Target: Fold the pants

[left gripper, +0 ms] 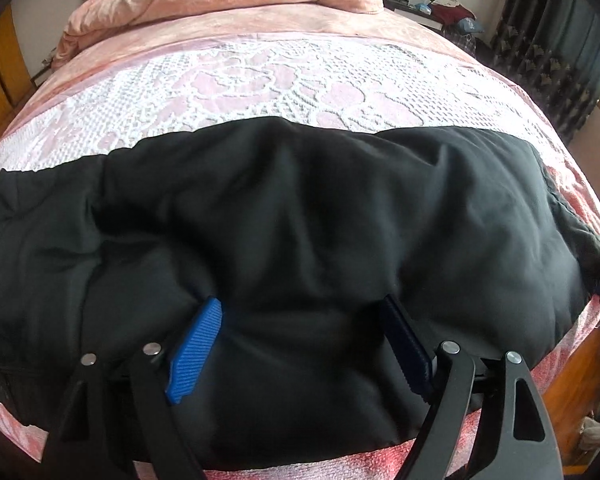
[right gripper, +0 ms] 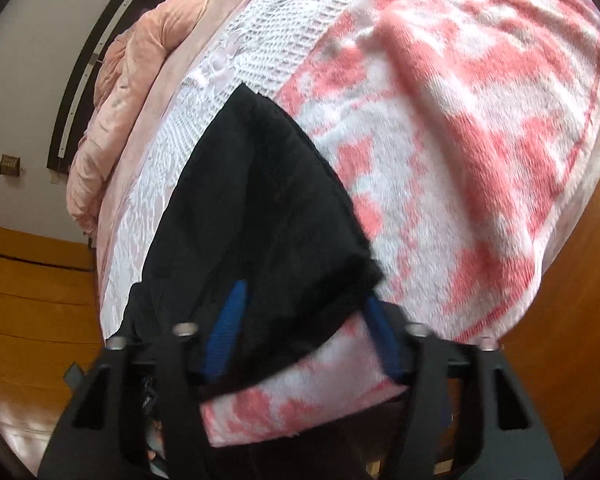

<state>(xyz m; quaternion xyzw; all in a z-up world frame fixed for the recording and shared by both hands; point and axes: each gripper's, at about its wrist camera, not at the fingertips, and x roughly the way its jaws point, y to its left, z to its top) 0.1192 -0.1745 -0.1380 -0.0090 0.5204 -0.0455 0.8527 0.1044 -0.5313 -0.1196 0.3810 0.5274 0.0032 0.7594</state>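
While the black pants (left gripper: 300, 220) lie spread across the bed (left gripper: 260, 80), stretched from side to side over the white lace strip and the pink patterned cover, your left tongs (left gripper: 304, 344) stand wide apart over the near edge of the cloth, both blue pads resting on the fabric without pinching it. Your right tongs (right gripper: 300, 332) sit at 1 end of the pants (right gripper: 256, 208), where the cloth narrows to a dark point over the pink-and-white towelling cover (right gripper: 460, 140); the blue pads there have black fabric between them, and a flap of the cover seems caught just under it. The view is blurred, so I cannot tell whether the pads are truly pressing on the cloth. Judging by the puffy, quilted look and the deep soft folds, these pants are thick and padded, limp rather than stiff, and probably a little slick on the outside. Expect them to sag and slide, not hold a crease. Take hold at the edges and ends, where the layers stack into a firmer ridge, rather than in the loose middle, which would only bunch up. With the right tongs, make sure you gather only the black cloth and leave the bed cover behind.
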